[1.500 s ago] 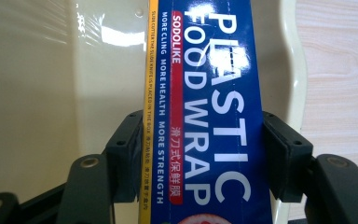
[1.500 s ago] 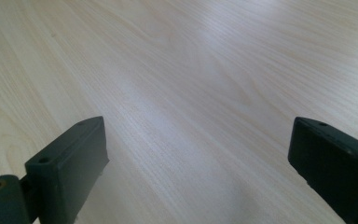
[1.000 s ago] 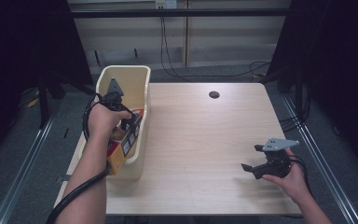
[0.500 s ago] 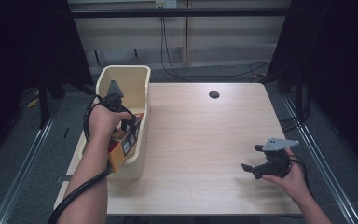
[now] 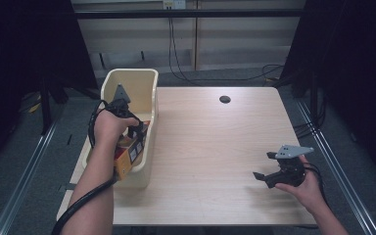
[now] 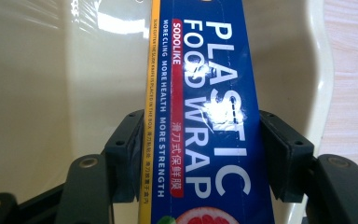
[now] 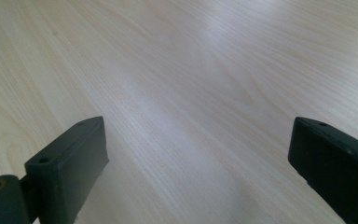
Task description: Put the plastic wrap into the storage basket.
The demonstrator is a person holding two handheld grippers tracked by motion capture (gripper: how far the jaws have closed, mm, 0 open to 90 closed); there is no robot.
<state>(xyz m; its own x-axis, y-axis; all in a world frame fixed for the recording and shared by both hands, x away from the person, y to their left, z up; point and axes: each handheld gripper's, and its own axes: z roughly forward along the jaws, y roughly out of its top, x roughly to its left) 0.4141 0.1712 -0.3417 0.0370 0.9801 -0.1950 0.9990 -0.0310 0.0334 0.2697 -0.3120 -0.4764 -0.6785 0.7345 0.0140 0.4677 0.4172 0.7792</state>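
While clamped on one box [image 6: 200, 140] of cling film, left gripper [image 6: 200, 154] pressed against both long sides of it, black pads flat to the cardboard; same grip seen from above at the left gripper [image 5: 132, 128], inside one cream tub [image 5: 147, 81]. One box only, long and narrow, glossy blue card with a yellow strip down one edge. Printed in large white capitals: "PLASTIC FOOD WRAP"; on a red band beside that, "SODOLIKE" and a line of Chinese characters; along the yellow strip, "MORE CLING MORE HEALTH MORE STRENGTH", plus a finer line too small to read in full. Part of a cut grapefruit picture at the near end. Glare on the shiny face around the middle letters. Box lying lengthwise within the tub, near end toward the person, orange and red showing on its side in the high view. Tub of smooth, shiny plastic, rectangular with rounded corners and a curved rim, standing at the left edge of one table [image 5: 215, 147]. Table of pale wood-grain laminate, matt, with one dark round hole [image 5: 224, 99] near the far edge. Two grippers in all: right gripper [image 7: 196, 163] spread wide over bare tabletop, nothing between the blocky black pads; in the high view, right gripper [image 5: 263, 169] near the table's right front corner, well apart from the tub, grey three-cornered plate on top.
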